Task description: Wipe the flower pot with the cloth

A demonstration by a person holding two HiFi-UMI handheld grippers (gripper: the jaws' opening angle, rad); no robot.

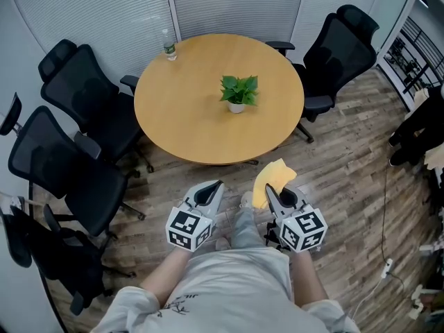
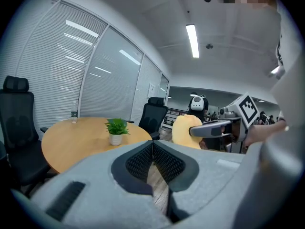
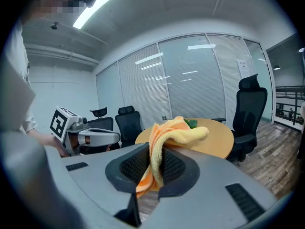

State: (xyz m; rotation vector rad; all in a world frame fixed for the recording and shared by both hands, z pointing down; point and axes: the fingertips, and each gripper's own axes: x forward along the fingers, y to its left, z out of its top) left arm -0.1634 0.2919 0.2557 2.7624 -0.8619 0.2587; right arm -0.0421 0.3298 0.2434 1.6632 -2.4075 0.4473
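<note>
The left gripper (image 2: 153, 146) had its fingers (image 2: 137, 162) pressed together, with nothing between them. The right gripper (image 3: 153, 152) had its fingers (image 3: 131, 166) pinching a yellow-orange cloth (image 3: 177, 130). Most of the cloth stood up above the fingertips and flopped over to their right, and a short tail hung below the pads.

In the head view the left gripper (image 1: 218, 184) and the right gripper (image 1: 270, 189) were held side by side in front of the person's waist, over the wooden floor (image 1: 347, 158). They were apart from each other and pointed toward the round desk (image 1: 187, 116).

The flower pot (image 1: 236, 107), small and white with a green plant in it, stood upright near the desk's middle. It was well ahead of both pairs of fingertips and touched by neither. In the left gripper view the pot (image 2: 115, 139) lay ahead and to the left of the fingers, and the cloth (image 2: 185, 130) to their right. A clear bottle (image 1: 169, 47) stood at the desk's far edge, beyond the pot. Black chairs (image 1: 83, 116) ringed the desk.
</note>
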